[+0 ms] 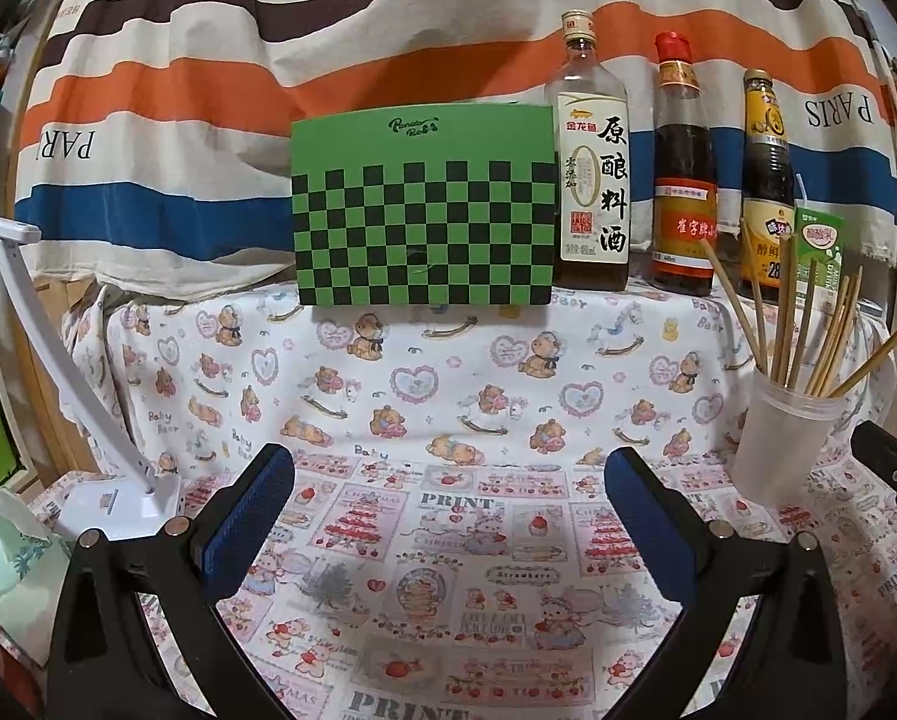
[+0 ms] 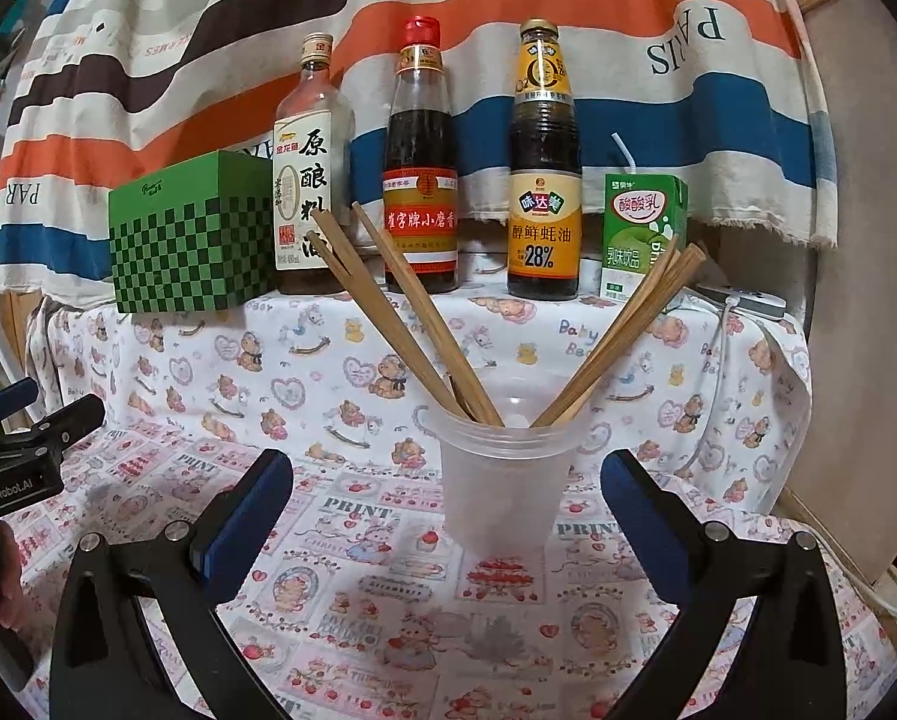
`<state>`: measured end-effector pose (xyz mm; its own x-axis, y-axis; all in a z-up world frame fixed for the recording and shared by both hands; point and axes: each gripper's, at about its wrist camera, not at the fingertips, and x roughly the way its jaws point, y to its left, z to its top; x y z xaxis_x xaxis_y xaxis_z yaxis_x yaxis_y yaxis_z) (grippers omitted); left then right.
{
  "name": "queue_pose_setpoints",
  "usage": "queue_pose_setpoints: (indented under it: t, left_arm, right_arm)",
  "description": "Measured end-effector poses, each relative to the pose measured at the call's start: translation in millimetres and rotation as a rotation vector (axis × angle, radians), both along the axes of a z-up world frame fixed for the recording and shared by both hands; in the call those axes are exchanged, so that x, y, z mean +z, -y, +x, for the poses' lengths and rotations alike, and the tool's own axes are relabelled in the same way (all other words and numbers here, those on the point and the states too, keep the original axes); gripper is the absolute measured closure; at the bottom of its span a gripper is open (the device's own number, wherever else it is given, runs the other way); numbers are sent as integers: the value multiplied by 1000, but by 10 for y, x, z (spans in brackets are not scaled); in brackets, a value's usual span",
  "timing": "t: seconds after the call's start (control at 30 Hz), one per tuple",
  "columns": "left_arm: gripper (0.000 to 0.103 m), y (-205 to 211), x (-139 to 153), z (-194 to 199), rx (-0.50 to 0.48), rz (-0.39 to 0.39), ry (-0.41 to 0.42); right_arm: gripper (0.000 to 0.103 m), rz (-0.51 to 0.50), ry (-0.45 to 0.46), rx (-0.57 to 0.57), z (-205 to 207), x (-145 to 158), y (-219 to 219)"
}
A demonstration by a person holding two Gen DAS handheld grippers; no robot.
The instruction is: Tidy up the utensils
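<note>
The translucent plastic cup [image 2: 496, 480] of upright, fanned-out wooden chopsticks [image 2: 412, 324] stands on the worktop straight ahead of the right gripper [image 2: 448, 516], whose jaws are spread empty, while the equally spread left gripper [image 1: 448, 516] has it well off to its right.

Along the table's [image 2: 388, 630] back edge, left to right: green checkered box [image 2: 190, 240], clear cooking-wine bottle [image 2: 310, 192], red-capped dark bottle [image 2: 421, 180], oyster-sauce bottle [image 2: 544, 192], green drink carton [image 2: 643, 234]. White lamp base [image 1: 118, 501] at left edge.
</note>
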<state>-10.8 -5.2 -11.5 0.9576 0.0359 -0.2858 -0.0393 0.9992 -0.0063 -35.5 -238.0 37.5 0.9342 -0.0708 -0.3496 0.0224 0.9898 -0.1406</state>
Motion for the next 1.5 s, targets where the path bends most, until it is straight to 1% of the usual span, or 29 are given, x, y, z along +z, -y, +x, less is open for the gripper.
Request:
queue_pose_setpoints:
  t: [0.37,1.1,1.5]
  left_arm:
    - [0,-6,2,-5,9,0,-9]
    - [0,23,6,-22,2,13,7]
    - [0,19,0,-11,-1,12,-1]
  right_arm:
    - [0,-1,1,-3,3,-2,5]
    - [0,0,1,-5,5,-4,9]
    - [0,0,1,-5,3,-2,6]
